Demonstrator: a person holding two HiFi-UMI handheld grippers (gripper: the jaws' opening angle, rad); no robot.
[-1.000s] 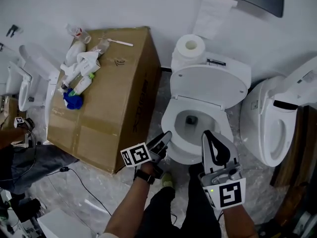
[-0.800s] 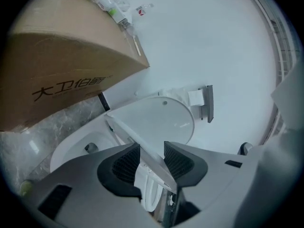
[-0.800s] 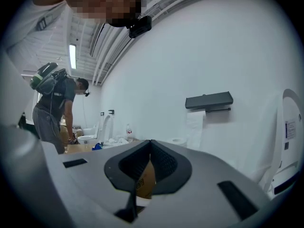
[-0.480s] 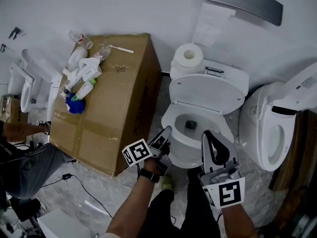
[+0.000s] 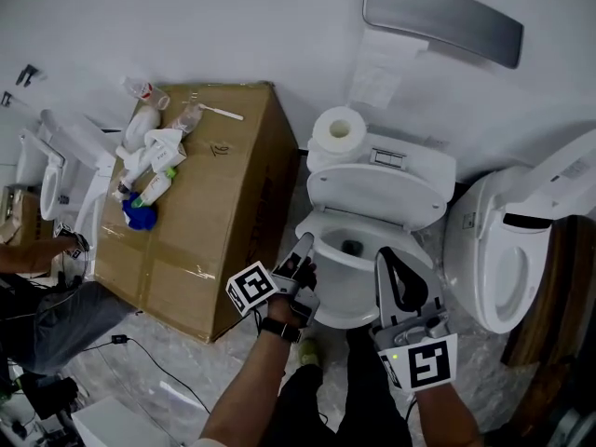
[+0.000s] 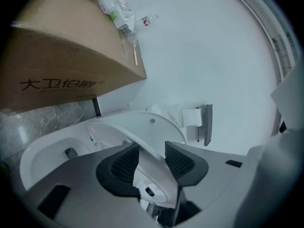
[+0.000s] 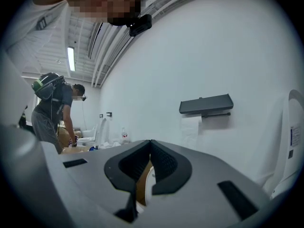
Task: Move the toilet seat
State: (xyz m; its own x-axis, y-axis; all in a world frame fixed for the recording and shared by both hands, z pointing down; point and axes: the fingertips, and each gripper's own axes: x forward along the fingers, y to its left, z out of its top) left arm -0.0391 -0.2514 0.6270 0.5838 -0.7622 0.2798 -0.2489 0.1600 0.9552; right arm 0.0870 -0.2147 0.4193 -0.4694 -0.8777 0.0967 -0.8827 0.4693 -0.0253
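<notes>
Head view: the toilet seat [image 5: 372,194] is raised off the bowl [image 5: 326,282] and tilted, hinged at the rear just in front of the tank [image 5: 410,159]. Its long axis runs from that hinge toward us, and its free front edge points up and forward over the bowl opening. Seat and lid read as one raised panel here, and we cannot separate the two with confidence. The left gripper [image 5: 303,248] sits at the left front of the bowl, tips aimed up at the left side edge of the seat, between the toilet and the cardboard box [image 5: 214,222]. In the left gripper view, the left gripper [image 6: 151,153] has its jaws spread wide and opening, with the seat's white edge [image 6: 142,127] running between the pads and rising away to the upper left. From this angle we cannot confirm that either pad bears on it. The right gripper [image 5: 386,254] is held at the right front of the bowl, below the seat and apart from it. In its own view, the right gripper [image 7: 150,148] has its jaws closed together with nothing between them. We judge the left gripper the nearer one for any further move, since the seat's edge already lies along its jaw line.
</notes>
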